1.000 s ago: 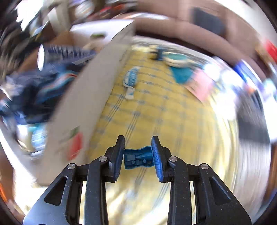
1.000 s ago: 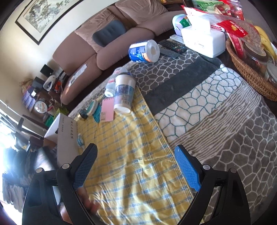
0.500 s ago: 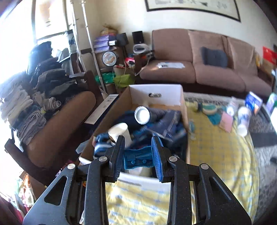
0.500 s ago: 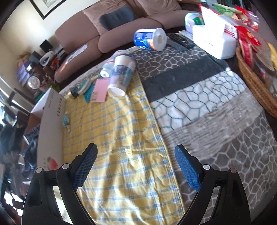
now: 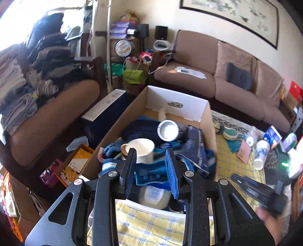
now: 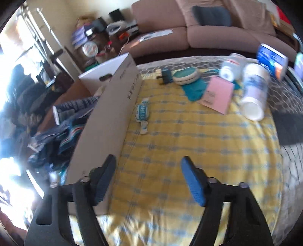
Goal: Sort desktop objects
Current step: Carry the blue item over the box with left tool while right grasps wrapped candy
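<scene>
My left gripper (image 5: 153, 170) clamps blue plastic piece (image 5: 151, 175) over cardboard box (image 5: 205, 121) | my right gripper (image 6: 148, 178) closing, empty, above yellow checked cloth (image 6: 198, 143)

We see daylight flooding in from the left, blown out to white glare; the right wrist view is motion-blurred, and fisheye edges bend and darken.

No legible text, box (image 6: 106, 121) print blurred

A brown sofa (image 5: 217, 75) stands under a framed painting (image 5: 236, 17), sunlit.
</scene>
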Demonstrator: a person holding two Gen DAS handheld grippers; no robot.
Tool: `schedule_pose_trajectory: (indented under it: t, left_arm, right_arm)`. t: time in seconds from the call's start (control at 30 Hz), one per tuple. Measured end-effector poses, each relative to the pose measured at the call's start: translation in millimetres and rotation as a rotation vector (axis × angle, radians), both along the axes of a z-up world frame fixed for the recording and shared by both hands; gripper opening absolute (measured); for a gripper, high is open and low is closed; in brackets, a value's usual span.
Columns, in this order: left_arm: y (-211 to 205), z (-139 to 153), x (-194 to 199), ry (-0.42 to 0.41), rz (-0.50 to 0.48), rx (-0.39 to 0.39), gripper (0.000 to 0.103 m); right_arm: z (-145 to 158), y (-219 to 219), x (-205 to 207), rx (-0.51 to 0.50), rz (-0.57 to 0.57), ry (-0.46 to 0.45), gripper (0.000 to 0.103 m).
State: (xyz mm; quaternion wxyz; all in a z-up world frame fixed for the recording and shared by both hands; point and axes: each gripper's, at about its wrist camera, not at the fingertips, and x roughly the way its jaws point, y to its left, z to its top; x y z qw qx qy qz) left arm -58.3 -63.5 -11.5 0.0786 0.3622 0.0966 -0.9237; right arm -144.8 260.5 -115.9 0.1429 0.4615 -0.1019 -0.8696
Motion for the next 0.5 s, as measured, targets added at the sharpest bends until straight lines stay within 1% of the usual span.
schedule_pose_trajectory:
  t: [0.03,0.07,0.13,0.17,0.2,0.27,0.3,0.37,0.43,0.5]
  left_arm:
    - [-5.7,1.6,-1.1,0.003,0.005,0.001,0.030]
    - [-9.3,3.5,-1.3,0.010,0.014,-0.004,0.030]
    - [-18.7,6.2,-0.9,0.025,0.044,-0.012,0.030]
    - [-22.6,7.0,-0.4,0.024,0.053,-0.001,0.030]
    - [-26.5,6.4,-0.6,0.018,0.059,0.021,0.030]
    - [-31.9,4.2,-2.0,-0.001,0.056,0.084,0.030]
    - [-30.0,3.3,-2.1,-0.002,0.055,0.093,0.030]
    - [-22.7,3.1,-4.6,-0.001,0.044,0.069,0.030]
    - [-15.3,4.6,-5.9,0.000,0.028,0.044,0.030]
    - [-8.0,7.0,-6.0,0.008,0.015,0.026,0.030]
  right_arm:
    - [-6.9,-7.4,-14.2,0.002,0.012,-0.020,0.049]
    - [-16.7,-14.2,-34.8,-0.024,0.023,-0.052,0.046]
    - [-28.1,-15.3,-58.2,-0.058,0.023,-0.068,0.046]
    - [-32.9,-17.3,-72.2,-0.062,0.020,-0.066,0.046]
    - [-38.5,-18.7,-87.4,-0.063,0.014,-0.074,0.046]
    - [-45.7,-21.2,-105.3,-0.071,0.020,-0.094,0.046]
    - [-49.0,-24.3,-114.6,-0.074,0.033,-0.102,0.046]
    - [-52.7,-29.8,-123.6,-0.065,0.044,-0.101,0.047]
    - [-60.2,-33.8,-130.3,-0.068,0.052,-0.120,0.047]
    - [-66.2,-38.7,-130.0,-0.065,0.062,-0.132,0.046]
